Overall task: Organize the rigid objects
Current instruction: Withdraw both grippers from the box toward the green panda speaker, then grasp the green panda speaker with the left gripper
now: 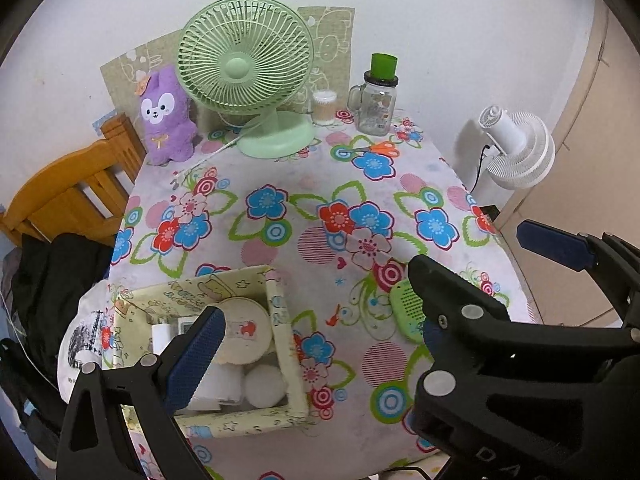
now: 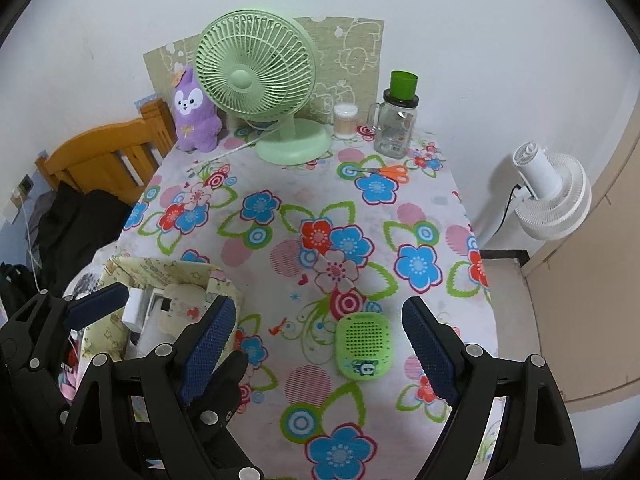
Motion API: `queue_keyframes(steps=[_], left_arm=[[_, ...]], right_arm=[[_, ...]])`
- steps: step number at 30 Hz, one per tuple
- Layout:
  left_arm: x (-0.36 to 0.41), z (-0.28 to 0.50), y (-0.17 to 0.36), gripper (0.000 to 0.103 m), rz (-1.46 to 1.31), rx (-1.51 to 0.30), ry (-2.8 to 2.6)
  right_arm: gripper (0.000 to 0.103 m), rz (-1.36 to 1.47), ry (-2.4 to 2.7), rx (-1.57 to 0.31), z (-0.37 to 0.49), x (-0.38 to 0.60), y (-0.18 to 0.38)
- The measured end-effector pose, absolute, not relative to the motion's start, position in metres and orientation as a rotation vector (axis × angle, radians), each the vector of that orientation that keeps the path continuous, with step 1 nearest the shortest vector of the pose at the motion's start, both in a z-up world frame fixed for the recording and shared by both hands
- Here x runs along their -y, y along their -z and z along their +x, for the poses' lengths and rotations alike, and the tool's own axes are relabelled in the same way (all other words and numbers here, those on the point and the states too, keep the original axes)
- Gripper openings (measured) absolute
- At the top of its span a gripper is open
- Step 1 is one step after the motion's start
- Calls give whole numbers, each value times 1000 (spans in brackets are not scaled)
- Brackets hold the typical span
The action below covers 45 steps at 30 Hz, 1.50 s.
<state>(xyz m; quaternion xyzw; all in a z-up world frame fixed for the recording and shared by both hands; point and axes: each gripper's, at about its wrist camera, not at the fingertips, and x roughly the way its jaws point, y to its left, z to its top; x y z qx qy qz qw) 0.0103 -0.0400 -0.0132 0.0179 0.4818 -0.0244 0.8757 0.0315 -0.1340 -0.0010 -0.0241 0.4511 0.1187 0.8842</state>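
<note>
Floral-cloth desk (image 2: 360,208), green speaker (image 2: 363,347) lying flat near the front edge, right tool (image 2: 320,344) released and empty above it, left tool (image 1: 316,336) released and empty, box (image 1: 286,354) of items front left

Left hand-held gripper (image 1: 316,344): jaws spread wide, nothing between the blue pads (image 1: 196,360), pointing steeply downward, raised clear of the surface.
Right hand-held gripper (image 2: 320,356): jaws wide apart, empty, blue pads (image 2: 430,354) facing each other, tilted steeply downward.
Relation: side by side, left one's fingers visible at the right camera's left edge.
</note>
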Motion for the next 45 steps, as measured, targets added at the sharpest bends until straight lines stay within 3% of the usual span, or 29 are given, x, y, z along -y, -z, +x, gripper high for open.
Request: queue_keyframes(steps=[24,45], left_arm=[[112,26,26,100,-45,-998,-16],[143,65,120,100,-76,-1119,-68]], right_arm=[[88,-73,-303,-947,55,217,12],[88,-89,-339,-1063,96,255,103]])
